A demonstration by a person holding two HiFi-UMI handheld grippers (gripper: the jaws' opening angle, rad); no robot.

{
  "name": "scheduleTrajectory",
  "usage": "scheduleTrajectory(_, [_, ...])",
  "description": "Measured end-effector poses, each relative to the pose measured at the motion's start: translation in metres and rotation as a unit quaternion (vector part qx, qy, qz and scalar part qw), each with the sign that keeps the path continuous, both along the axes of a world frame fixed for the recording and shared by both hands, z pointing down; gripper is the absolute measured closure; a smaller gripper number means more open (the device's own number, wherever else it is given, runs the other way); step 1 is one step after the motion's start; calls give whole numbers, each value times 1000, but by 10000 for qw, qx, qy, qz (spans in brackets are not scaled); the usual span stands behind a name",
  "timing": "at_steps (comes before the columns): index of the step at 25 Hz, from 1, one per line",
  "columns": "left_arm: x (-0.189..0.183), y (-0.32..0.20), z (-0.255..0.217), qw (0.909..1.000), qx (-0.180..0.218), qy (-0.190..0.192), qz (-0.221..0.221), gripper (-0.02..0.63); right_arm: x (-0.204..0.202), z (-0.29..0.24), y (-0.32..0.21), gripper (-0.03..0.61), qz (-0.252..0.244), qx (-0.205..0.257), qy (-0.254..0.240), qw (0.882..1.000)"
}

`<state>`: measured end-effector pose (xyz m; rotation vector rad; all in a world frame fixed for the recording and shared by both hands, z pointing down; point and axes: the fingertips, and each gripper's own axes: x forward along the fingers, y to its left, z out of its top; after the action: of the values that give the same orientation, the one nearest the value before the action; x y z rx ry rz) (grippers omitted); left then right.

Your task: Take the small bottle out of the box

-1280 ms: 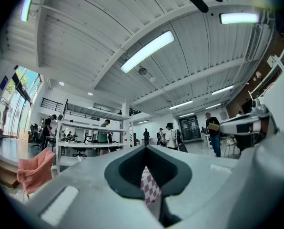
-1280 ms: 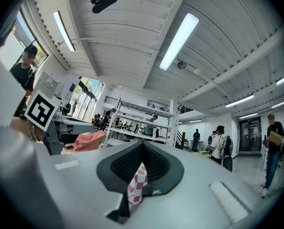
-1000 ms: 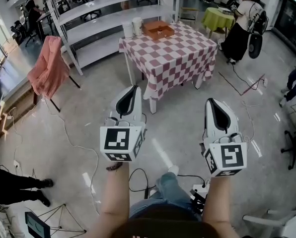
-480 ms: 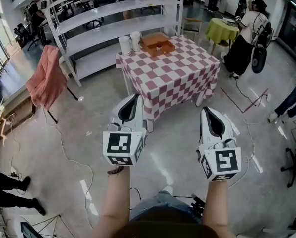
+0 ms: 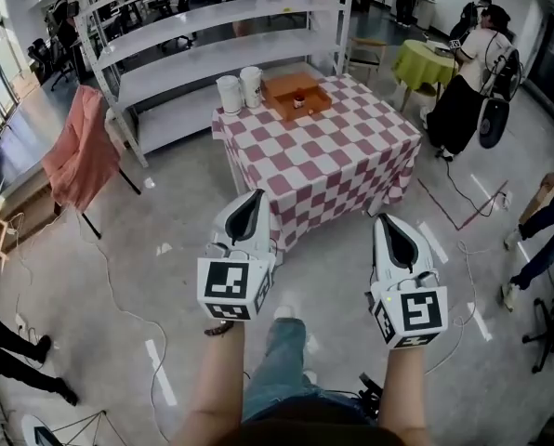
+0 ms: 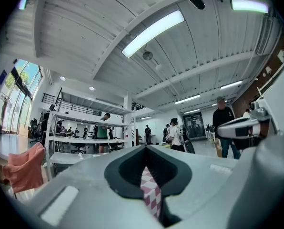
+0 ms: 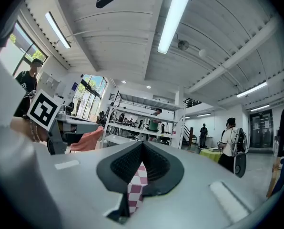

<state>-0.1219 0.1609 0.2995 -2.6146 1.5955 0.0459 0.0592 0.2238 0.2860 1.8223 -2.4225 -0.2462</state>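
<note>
An orange-brown box [image 5: 296,95] sits at the far side of a table with a red-and-white checked cloth [image 5: 320,147]. A small thing shows inside the box, too small to name. My left gripper [image 5: 255,196] and right gripper [image 5: 389,221] hang side by side over the floor, short of the table's near edge. Both are shut with nothing between the jaws. In the left gripper view the jaws [image 6: 145,149] meet at the tips, and the checked cloth [image 6: 151,190] shows through the slit. The right gripper view shows its jaws [image 7: 142,144] shut the same way.
Two white cups [image 5: 240,89] stand left of the box. A white shelf rack [image 5: 203,45] runs behind the table. A chair draped in pink cloth [image 5: 77,156] is at the left. People stand at the right by a green-covered table [image 5: 422,61]. Cables lie on the floor [image 5: 119,295].
The person has walked toward the checked table, which now lies closer and nearer the middle of the head view. Both grippers stayed shut and side by side.
</note>
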Motion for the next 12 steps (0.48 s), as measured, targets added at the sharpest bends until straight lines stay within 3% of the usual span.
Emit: scheduleTrajectory(12, [17, -200, 10, 9996, -27, -39, 280, 620, 7, 9, -195, 577, 149, -41, -42, 9999])
